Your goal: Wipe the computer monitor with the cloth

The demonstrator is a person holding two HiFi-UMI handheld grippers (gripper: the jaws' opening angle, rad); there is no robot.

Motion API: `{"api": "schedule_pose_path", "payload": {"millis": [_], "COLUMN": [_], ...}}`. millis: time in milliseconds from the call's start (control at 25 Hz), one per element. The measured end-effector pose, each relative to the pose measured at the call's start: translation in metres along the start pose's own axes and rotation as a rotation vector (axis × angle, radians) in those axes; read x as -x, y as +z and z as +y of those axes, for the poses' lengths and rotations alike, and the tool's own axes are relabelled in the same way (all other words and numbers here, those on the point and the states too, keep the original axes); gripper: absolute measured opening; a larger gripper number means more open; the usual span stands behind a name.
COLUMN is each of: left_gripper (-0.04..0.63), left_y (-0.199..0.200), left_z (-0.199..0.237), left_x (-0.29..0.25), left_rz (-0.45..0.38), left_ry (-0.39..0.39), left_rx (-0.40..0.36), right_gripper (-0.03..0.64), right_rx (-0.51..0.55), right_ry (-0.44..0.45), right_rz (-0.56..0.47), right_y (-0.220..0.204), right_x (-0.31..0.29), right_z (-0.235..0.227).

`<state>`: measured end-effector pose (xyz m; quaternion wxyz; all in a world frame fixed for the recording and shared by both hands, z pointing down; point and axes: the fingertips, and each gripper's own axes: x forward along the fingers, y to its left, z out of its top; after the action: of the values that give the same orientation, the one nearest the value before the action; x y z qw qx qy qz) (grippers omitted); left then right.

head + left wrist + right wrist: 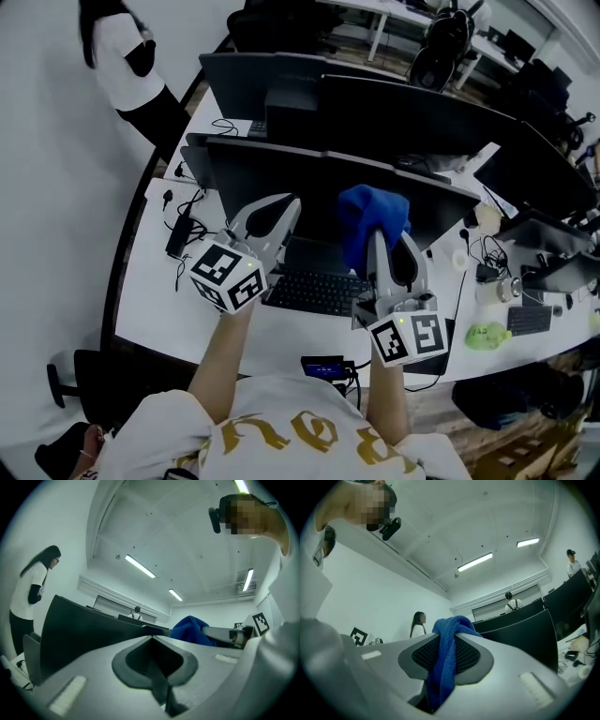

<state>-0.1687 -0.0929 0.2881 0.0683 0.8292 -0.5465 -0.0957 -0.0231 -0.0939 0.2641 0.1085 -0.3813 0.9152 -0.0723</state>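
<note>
Standing person: is standing well to the left of the monitor, past the table edge
Left gripper: is hovering in front of the monitor's left half, with its fingers pressing tightly together
Keyboard: is lying on the table just in front of the monitor
Cloth: blue, is bunching up in front of the monitor's screen near its middle; whether it is touching the screen cannot be told
Right gripper: is pointing at the monitor from the front, its fingers pinching the cloth, which is hanging down between them
Green object: is sitting on the table to the right of the monitor
</note>
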Motion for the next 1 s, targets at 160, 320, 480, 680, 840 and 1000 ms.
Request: {"api": "schedule_pose_path", "payload": {"millis": [160, 320, 480, 680, 840, 1000], "left_gripper": [0.000, 0.000, 0.000, 0.000, 0.000, 0.000], "left_y": [0.008, 0.016, 0.013, 0.014, 0.022, 0.019], "left_z": [-0.001, 0.001, 0.003, 0.009, 0.016, 0.023], "left_x": [-0.006, -0.013, -0.019, -0.020, -0.026, -0.027], "left_rz": [0.001, -0.011, 0.002, 0.004, 0.001, 0.023], "left_ry": [-0.005, -0.012, -0.007, 0.017, 0.061, 0.098], "left_rx": [-0.004, -0.013, -0.014, -0.015, -0.073, -0.093], "right_gripper": [0.103, 0.103, 0.103, 0.103, 0.101, 0.101], "right_rx": [-0.013, 0.051, 0.090, 0.108, 0.195, 0.229], "right_ry": [0.005, 0.008, 0.016, 0.021, 0.013, 0.002], "right_rz": [-0.036, -0.058, -0.085, -0.103, -0.093, -0.054], "right_y": [0.018, 0.034, 0.046, 0.055, 0.056, 0.048], "right_x": [-0.009, -0.021, -0.036, -0.054, -0.071, -0.087], "right_z": [-0.003, -0.004, -0.004, -0.005, -0.003, -0.002]}}
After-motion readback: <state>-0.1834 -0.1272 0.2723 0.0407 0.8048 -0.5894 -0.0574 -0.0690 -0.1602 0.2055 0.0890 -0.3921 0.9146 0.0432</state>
